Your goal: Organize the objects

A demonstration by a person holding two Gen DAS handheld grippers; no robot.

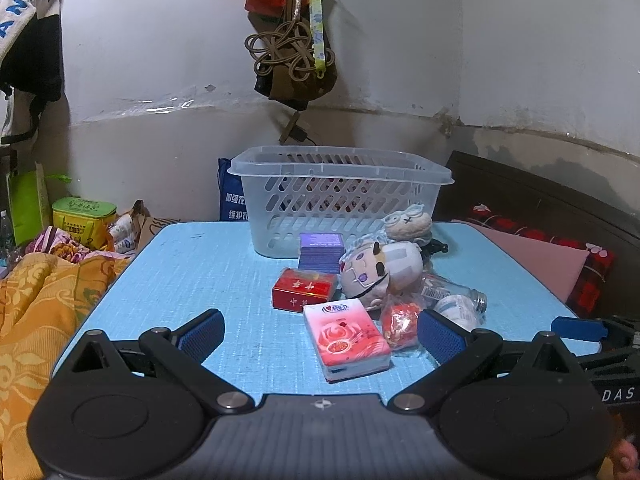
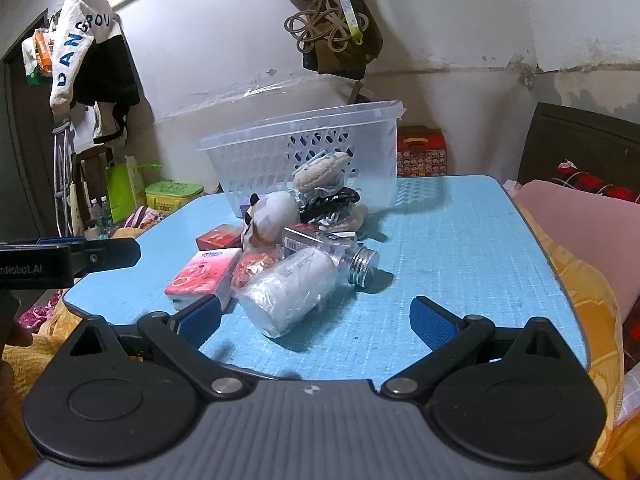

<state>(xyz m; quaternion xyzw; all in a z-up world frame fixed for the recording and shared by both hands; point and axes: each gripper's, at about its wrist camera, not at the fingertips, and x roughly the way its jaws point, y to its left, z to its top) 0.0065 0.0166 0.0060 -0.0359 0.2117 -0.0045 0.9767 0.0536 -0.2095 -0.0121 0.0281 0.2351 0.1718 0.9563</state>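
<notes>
Left wrist view: the left hand-held gripper (image 1: 320,330) stands fully open above the near edge of the light blue tabletop (image 1: 192,276), its blue pads (image 1: 200,336) wide apart and holding nothing; the pink tissue pack (image 1: 346,338) lies on the tabletop between them, untouched. Beyond it, a red box (image 1: 303,289) and a purple box (image 1: 321,251) lie near the centre, the latter just in front of the clear plastic basket (image 1: 340,196) at the far edge. To the right, a plush doll (image 1: 380,270), a second beige plush (image 1: 410,222), a red wrapped item (image 1: 400,322) and a clear bottle (image 1: 456,294) form a loose cluster. The right hand-held gripper (image 1: 580,330) shows at the far right edge. Right wrist view: the right hand-held gripper (image 2: 316,320) is likewise fully open and empty above the near tabletop (image 2: 460,248). A white roll in clear wrap (image 2: 290,290) lies just ahead, between the pads, with the metal-capped bottle (image 2: 356,260) behind it. The tissue pack (image 2: 202,276), red box (image 2: 218,237) and plush doll (image 2: 268,216) lie to the left; the basket (image 2: 304,152) stands at the far side. The left hand-held gripper (image 2: 68,254) enters from the left edge.
</notes>
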